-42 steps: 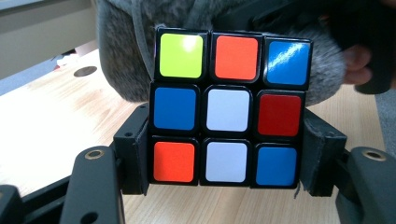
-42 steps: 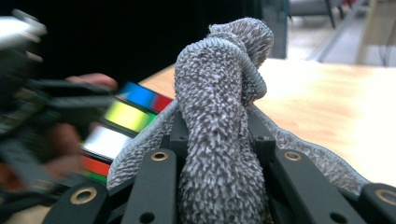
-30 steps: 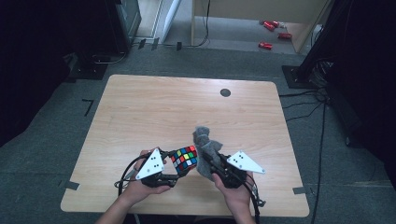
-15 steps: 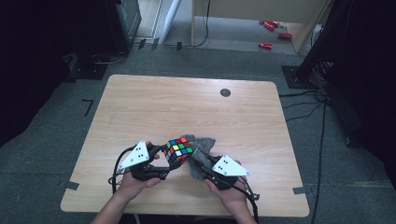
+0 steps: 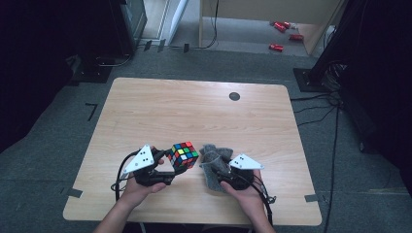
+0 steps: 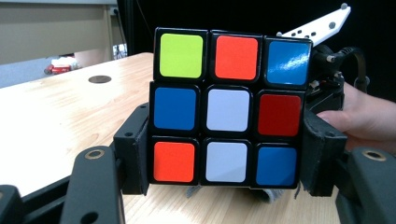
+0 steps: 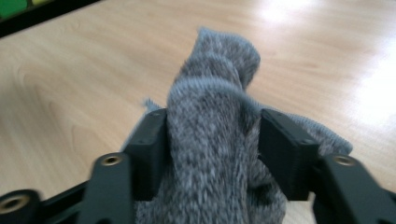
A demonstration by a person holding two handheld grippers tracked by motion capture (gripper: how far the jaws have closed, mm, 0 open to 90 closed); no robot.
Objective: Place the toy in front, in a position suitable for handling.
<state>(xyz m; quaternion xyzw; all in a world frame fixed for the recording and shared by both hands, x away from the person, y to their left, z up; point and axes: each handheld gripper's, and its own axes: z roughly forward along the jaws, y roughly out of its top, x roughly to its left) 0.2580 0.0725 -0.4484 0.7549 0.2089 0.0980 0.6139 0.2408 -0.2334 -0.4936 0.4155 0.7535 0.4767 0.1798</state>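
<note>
The left gripper (image 5: pixel 167 165) is clamped on a Rubik's cube (image 5: pixel 183 155), its two black jaws pressing the cube's lower sides. In the left gripper view the cube (image 6: pixel 227 109) is held clear of the desk (image 6: pixel 60 116), showing a scrambled face of glossy tiles in yellow-green, orange, blue, white and red in a black frame. The high view shows instead the cube's top and two slanted faces.

The right gripper (image 5: pixel 218 171) has just been opening its jaws, with a grey cloth (image 5: pixel 214 162) between them. In the right gripper view the cloth (image 7: pixel 212 140) rises as a soft, knitted, speckled fold between the jaws (image 7: pixel 212 154); motion blur leaves it hard to tell whether the pads still press it. Its lower part is cut off at the frame's bottom edge. From above it lies bunched on the pale wood-grain desk (image 5: pixel 194 111), just beside the cube.
</note>
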